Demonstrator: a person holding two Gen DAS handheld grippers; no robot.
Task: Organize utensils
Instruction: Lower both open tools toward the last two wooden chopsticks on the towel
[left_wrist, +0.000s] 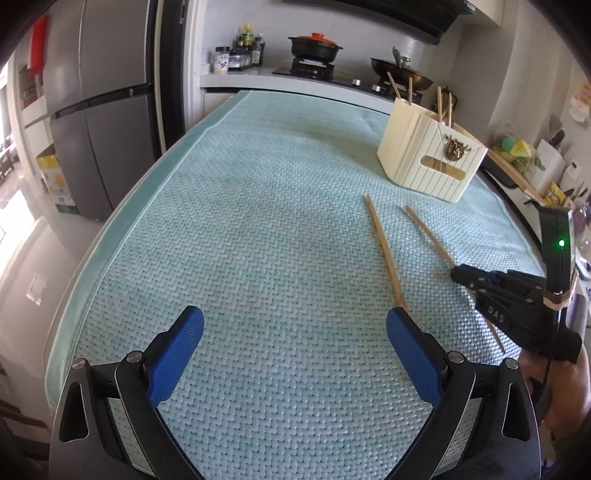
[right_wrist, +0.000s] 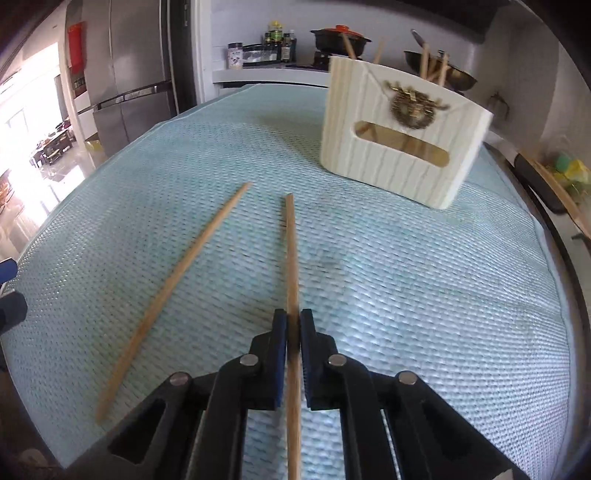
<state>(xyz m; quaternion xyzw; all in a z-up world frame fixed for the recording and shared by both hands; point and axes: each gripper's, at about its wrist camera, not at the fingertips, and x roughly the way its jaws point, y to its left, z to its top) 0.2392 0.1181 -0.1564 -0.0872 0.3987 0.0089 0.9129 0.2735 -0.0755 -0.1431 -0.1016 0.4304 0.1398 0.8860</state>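
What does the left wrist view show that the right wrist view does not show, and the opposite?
Only the left wrist view shows the left gripper, open above the mat, and the right gripper seen from the side. Only the right wrist view shows how the right gripper is shut on one chopstick, which runs between its fingers. Both show the green mat, the second chopstick lying loose on it, the cream holder with chopsticks already standing inside, and the fridge behind.
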